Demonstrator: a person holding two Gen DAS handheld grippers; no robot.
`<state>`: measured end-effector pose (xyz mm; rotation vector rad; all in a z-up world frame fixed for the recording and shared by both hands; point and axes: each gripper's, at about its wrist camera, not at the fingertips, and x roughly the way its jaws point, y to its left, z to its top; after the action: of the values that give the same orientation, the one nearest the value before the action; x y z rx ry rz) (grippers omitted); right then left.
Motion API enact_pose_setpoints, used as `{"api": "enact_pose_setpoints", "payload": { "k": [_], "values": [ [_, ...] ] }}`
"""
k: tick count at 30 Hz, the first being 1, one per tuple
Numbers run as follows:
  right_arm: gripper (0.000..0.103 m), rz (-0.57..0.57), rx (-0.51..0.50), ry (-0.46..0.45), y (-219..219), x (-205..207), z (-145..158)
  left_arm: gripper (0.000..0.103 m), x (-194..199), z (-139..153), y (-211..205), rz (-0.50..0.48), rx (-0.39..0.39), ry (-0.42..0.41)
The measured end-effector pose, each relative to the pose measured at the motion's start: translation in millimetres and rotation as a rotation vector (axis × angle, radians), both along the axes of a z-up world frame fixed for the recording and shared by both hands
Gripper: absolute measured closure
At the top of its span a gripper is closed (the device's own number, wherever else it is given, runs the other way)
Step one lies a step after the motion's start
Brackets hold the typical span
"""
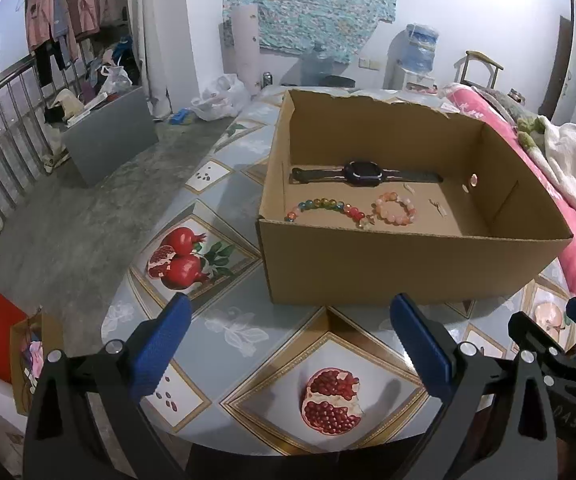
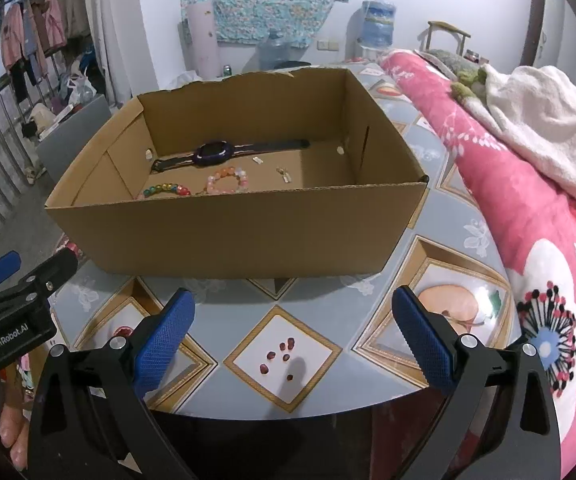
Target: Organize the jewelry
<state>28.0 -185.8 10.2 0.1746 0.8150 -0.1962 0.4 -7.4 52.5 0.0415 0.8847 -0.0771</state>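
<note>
A counter [image 1: 247, 320] covered in a glossy cloth printed with pomegranates fills the lower part of both views, and a pink flowered blanket [image 2: 528, 200] with a white towel [image 2: 536, 120] on top lies along its right side. On the counter stands an open cardboard box [image 1: 388, 268] with a torn back edge, its near wall facing both cameras.

Inside the box, on its floor, lies a dark watch [image 1: 362, 173] stretched out flat near the back wall, its strap running left to right. In front of the watch, nearer the front wall, sits a string of rainbow beads [image 1: 324, 207] curved in an arc, and just to the right of it, touching or almost touching, a closed ring of pink beads [image 1: 395, 208]. To the right of the pink ring are two small pale pieces [image 1: 438, 206], too small to identify.

The left gripper [image 1: 292, 340] hovers over the counter in front of the box, its blue pads spread wide apart and holding nothing. The right gripper [image 2: 294, 336] hangs beside it, likewise in front of the box, fingers wide apart and empty. A person's fingertips [image 2: 11, 432] show at the lower left edge of the right wrist view.
</note>
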Motion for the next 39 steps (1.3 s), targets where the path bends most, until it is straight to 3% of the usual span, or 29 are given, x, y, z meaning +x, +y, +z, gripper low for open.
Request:
{"api": "enact_pose_setpoints", "payload": {
  "k": [39],
  "values": [
    [0.008, -0.005, 0.011, 0.006, -1.6, -0.7, -0.3, 0.006, -0.8, -6.8, -3.9, -0.035, -0.005, 0.029]
  ]
}}
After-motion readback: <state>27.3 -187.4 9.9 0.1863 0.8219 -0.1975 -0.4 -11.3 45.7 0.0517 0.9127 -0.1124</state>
